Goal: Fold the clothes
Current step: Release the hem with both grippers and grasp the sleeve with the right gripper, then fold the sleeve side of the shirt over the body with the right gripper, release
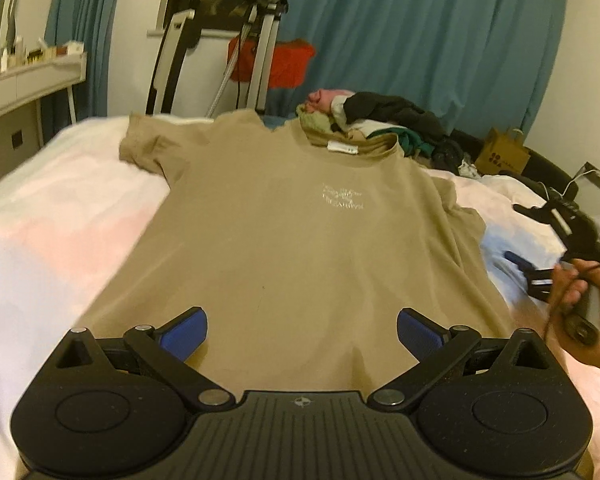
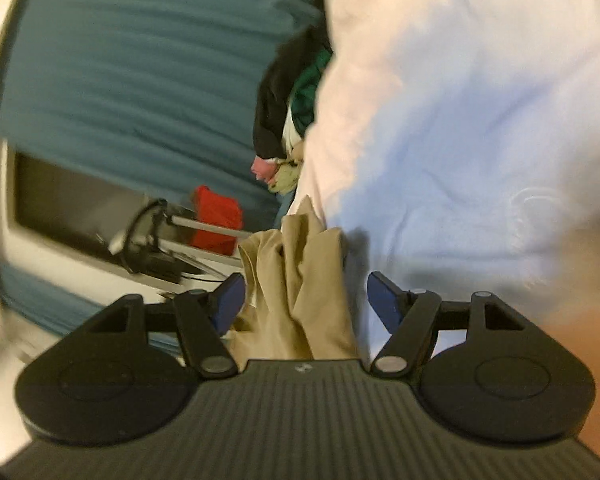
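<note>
A tan T-shirt (image 1: 276, 232) with a small white print lies spread flat on the bed, collar at the far end. My left gripper (image 1: 302, 334) is open over the shirt's near hem, blue pads wide apart. My right gripper (image 1: 518, 264), held in a hand, is at the shirt's right edge. In the right wrist view, which is turned on its side, the right gripper (image 2: 306, 300) is open, with a bunched fold of the tan shirt (image 2: 300, 280) between its pads.
The bed has a pale pink-white cover (image 1: 60, 216). A pile of mixed clothes (image 1: 372, 116) lies beyond the collar. A stand (image 1: 260, 40), a red cloth (image 1: 288, 64) and blue curtains (image 1: 420, 32) are behind. A shelf (image 1: 28, 76) stands at left.
</note>
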Available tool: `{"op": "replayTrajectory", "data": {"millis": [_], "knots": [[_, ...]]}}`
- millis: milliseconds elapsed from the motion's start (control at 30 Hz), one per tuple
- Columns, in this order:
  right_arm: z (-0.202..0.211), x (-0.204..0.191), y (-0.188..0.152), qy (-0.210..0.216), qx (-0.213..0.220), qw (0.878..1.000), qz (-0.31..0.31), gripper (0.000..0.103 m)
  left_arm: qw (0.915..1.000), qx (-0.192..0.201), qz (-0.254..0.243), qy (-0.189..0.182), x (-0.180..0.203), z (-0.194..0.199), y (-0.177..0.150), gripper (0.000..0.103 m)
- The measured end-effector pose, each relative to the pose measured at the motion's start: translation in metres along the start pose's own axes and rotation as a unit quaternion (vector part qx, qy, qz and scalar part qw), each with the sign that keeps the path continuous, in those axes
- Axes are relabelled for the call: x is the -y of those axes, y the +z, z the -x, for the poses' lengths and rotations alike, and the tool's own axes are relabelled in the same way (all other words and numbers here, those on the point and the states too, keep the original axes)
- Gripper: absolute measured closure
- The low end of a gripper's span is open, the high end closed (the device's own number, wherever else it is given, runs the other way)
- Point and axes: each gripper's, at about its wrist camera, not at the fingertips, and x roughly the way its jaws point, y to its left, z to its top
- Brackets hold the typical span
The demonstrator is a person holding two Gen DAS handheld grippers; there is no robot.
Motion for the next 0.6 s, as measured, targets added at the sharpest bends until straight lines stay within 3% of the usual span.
{"op": "replayTrajectory", "data": {"millis": [133,233,300,400,533,567,600], "knots": [[-0.058,0.009,0.008,0.050,-0.064,0.997,-0.003,0.034,0.9997,0.006,0.009,-0.023,0.004,-0.019,0.001,0.001],[-0.093,0.000,0.006,0.007,-0.088,0.995,0.052,0.038,0.9995,0.013,-0.004,-0.027,0.012,-0.032,0.003,0.001],[-0.105,0.003,0.005,0.006,-0.076,0.996,0.045,0.038,0.9994,0.006,0.005,-0.034,0.012,-0.042,0.004,0.001],[-0.122,0.007,0.002,0.044,-0.071,0.996,0.017,0.036,0.9989,-0.006,0.023,-0.041,0.012,-0.055,0.004,0.001],[-0.149,0.001,0.006,0.128,-0.097,0.987,-0.029,0.035,0.9988,0.003,0.021,-0.044,0.013,-0.059,0.004,0.000],[-0.150,-0.001,0.007,0.135,-0.094,0.986,-0.028,0.038,0.9987,0.005,0.019,-0.046,0.014,-0.059,0.003,0.000],[-0.149,-0.004,0.007,0.135,-0.088,0.987,-0.019,0.060,0.9986,0.006,0.021,-0.049,0.013,-0.059,0.003,0.000]]}}
